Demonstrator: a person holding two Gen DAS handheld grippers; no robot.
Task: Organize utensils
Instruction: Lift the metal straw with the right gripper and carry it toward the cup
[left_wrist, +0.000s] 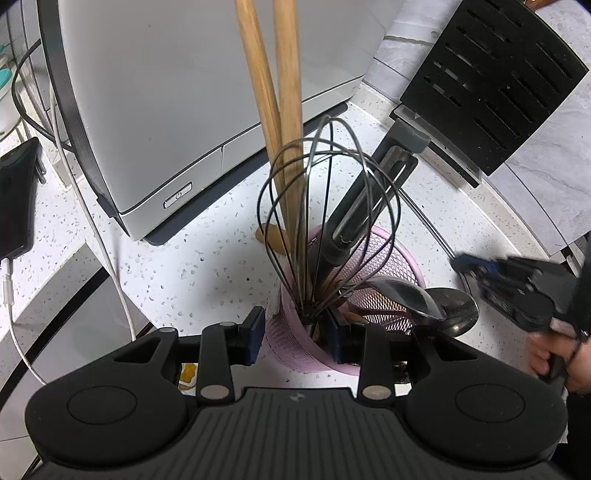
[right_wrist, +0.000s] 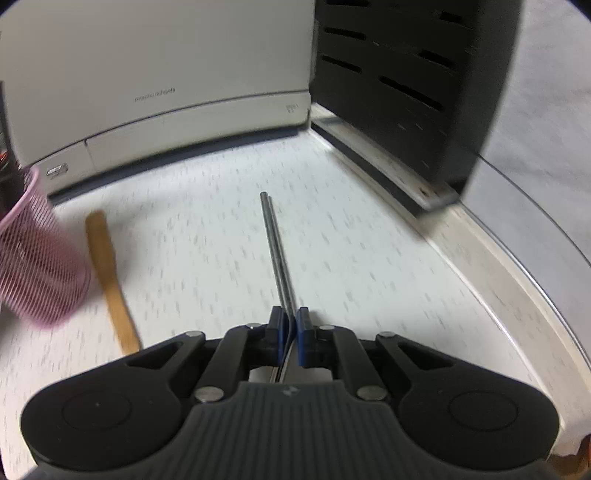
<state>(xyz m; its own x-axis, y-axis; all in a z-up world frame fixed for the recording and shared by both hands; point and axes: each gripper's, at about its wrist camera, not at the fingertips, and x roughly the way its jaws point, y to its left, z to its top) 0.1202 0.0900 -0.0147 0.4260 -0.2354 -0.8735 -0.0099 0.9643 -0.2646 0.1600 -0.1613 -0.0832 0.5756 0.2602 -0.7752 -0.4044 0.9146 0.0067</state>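
A pink mesh holder (left_wrist: 388, 266) stands on the speckled counter, holding a wire whisk (left_wrist: 325, 206), two wooden handles (left_wrist: 280, 92), a black-and-metal utensil with a grey collar (left_wrist: 362, 206) and two metal spoons (left_wrist: 417, 299). My left gripper (left_wrist: 297, 332) is shut on the holder's near wall. In the right wrist view my right gripper (right_wrist: 291, 321) is shut on a pair of thin metal chopsticks (right_wrist: 275, 251) that point forward over the counter. The same gripper (left_wrist: 460, 264) appears blurred to the right of the holder (right_wrist: 40, 266). A wooden utensil (right_wrist: 109, 277) lies flat beside the holder.
A white appliance (left_wrist: 184, 110) (right_wrist: 155, 85) stands behind the holder. A black slotted panel on a metal base (right_wrist: 406, 92) (left_wrist: 498, 81) is at the back right by the grey wall. A phone (left_wrist: 16, 199) with cables lies far left. A person's hand (left_wrist: 546, 358) grips the right tool.
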